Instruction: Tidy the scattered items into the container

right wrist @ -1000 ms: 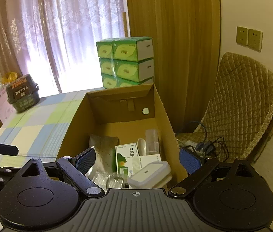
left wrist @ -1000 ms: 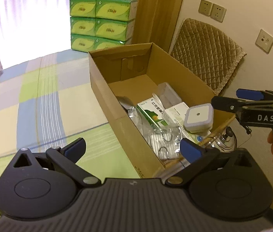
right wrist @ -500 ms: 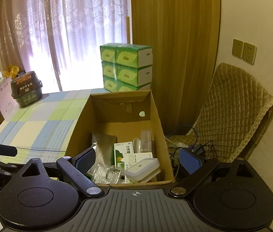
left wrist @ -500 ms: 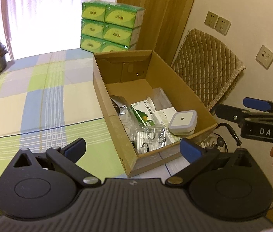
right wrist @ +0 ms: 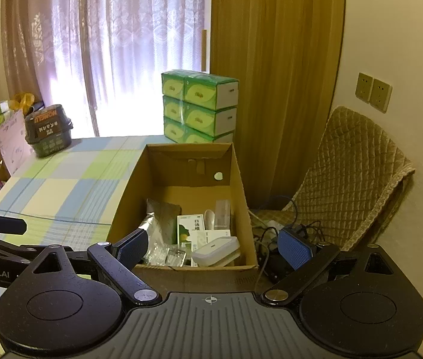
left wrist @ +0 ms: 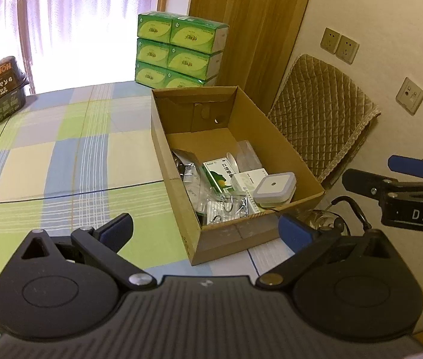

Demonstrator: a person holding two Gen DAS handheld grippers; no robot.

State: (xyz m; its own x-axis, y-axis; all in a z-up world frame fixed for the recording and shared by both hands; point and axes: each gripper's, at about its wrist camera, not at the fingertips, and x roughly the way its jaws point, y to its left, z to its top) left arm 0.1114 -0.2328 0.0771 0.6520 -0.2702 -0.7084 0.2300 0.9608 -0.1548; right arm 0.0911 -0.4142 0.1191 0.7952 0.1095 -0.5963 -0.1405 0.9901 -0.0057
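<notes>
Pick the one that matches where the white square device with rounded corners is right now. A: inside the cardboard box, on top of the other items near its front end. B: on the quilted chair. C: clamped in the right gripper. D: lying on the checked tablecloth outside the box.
A: the white square device rests on the packets inside the cardboard box, while the right gripper is open and empty.

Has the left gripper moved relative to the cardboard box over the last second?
Yes. The left gripper has pulled back and up from the box: the box, once close under its open fingers, now sits smaller and whole in the left wrist view.
</notes>
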